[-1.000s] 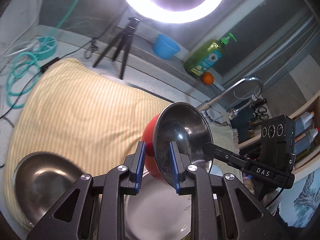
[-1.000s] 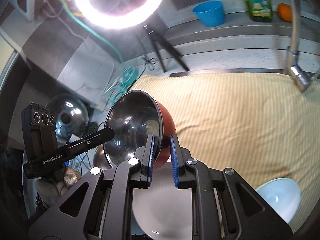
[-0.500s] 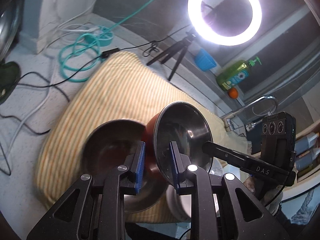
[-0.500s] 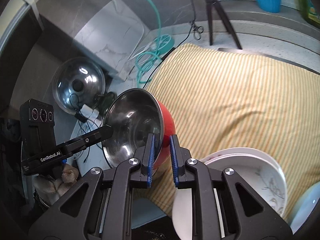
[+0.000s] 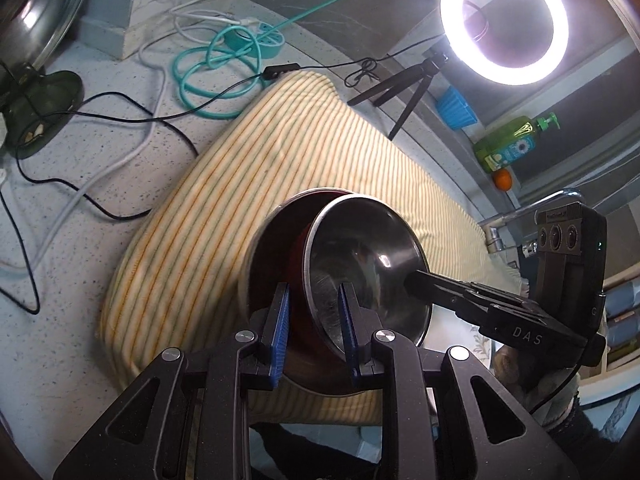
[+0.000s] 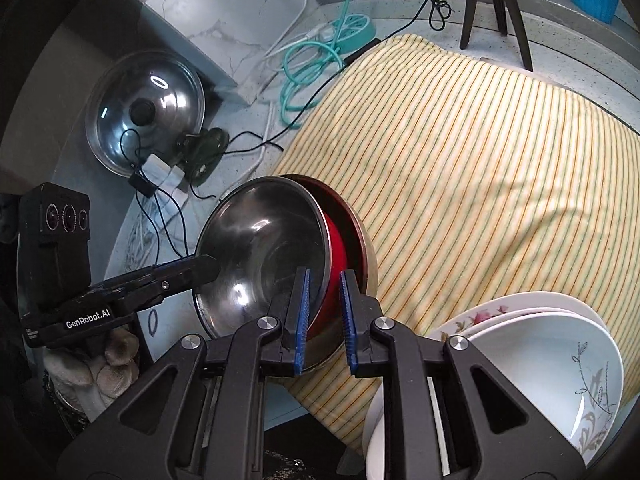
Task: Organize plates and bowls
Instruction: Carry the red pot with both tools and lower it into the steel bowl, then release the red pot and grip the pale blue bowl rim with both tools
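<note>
Both grippers hold one bowl (image 5: 360,264) with a red outside and a steel inside, each clamped on its rim from opposite sides. My left gripper (image 5: 312,332) is shut on the near rim; my right gripper (image 6: 324,316) is shut on the other rim. The red bowl (image 6: 336,248) sits tilted inside a larger steel bowl (image 5: 272,248) that rests on the striped yellow cloth (image 5: 248,184) near its front left corner. The larger steel bowl's rim (image 6: 362,240) shows behind the red one.
A stack of white plates and bowls (image 6: 540,340) stands on the cloth's front right. Cables and a teal hose (image 5: 216,64) lie on the speckled counter at left, with a pot lid (image 6: 144,112). A ring light on its tripod (image 5: 504,20), blue cup (image 5: 456,108) and soap bottle (image 5: 508,144) stand behind.
Both grippers have carried the red bowl left, away from the white plates, and down into the larger steel bowl on the cloth. Both stay shut on its rim.
</note>
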Demonstrator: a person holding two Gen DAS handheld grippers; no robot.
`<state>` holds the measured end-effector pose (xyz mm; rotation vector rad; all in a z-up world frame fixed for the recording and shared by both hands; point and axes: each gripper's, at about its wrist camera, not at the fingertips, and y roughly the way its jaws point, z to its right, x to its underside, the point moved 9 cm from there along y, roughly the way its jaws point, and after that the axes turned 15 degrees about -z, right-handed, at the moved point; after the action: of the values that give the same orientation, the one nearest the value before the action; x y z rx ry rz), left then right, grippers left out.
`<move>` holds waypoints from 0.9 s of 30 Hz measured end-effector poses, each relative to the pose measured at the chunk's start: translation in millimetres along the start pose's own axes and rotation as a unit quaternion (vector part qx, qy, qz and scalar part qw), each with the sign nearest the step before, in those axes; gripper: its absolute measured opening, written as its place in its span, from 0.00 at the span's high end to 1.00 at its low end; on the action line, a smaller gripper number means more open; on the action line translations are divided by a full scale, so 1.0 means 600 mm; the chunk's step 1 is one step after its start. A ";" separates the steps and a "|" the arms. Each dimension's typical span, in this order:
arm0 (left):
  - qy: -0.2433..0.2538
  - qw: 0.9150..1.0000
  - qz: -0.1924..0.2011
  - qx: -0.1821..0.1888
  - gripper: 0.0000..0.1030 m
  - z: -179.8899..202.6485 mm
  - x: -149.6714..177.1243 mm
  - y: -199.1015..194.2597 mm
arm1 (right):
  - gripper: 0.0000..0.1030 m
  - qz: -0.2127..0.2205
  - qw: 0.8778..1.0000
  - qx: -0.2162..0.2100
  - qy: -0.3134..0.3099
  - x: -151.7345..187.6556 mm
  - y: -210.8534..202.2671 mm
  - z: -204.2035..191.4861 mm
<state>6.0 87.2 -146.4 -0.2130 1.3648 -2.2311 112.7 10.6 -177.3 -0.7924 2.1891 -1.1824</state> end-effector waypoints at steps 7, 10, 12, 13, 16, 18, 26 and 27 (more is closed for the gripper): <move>0.002 1.000 -0.006 -0.013 0.79 -0.010 0.001 0.007 | 0.85 -0.009 1.000 0.022 -0.008 -0.003 0.015 -0.002; -0.001 1.000 -0.009 -0.017 0.79 -0.014 0.002 0.008 | 0.83 -0.012 1.000 0.027 -0.010 -0.003 0.016 -0.001; -0.003 1.000 -0.007 -0.021 0.79 -0.015 0.001 0.007 | 0.81 -0.007 0.999 0.038 -0.016 -0.005 0.015 -0.001; -0.002 1.000 -0.007 -0.020 0.79 -0.014 0.001 0.006 | 0.76 -0.006 0.999 0.038 -0.019 -0.006 0.014 -0.003; 0.002 1.000 -0.002 -0.025 0.79 -0.011 0.000 0.001 | 0.74 -0.002 0.999 0.031 -0.018 -0.008 0.009 -0.006; 0.004 1.000 0.000 -0.025 0.79 -0.010 0.000 -0.003 | 0.74 0.000 0.999 0.028 -0.018 -0.009 0.007 -0.005; 0.013 1.000 0.014 -0.022 0.79 0.007 -0.002 -0.019 | 0.73 0.017 1.000 0.010 -0.017 -0.003 -0.021 -0.012; 0.016 0.999 0.015 -0.024 0.79 0.011 -0.002 -0.020 | 0.72 0.022 1.000 0.010 -0.016 -0.001 -0.027 -0.012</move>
<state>5.4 87.1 -132.8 -0.1741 1.4302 -2.1867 112.2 8.2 -159.7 -0.7461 2.1537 -1.1599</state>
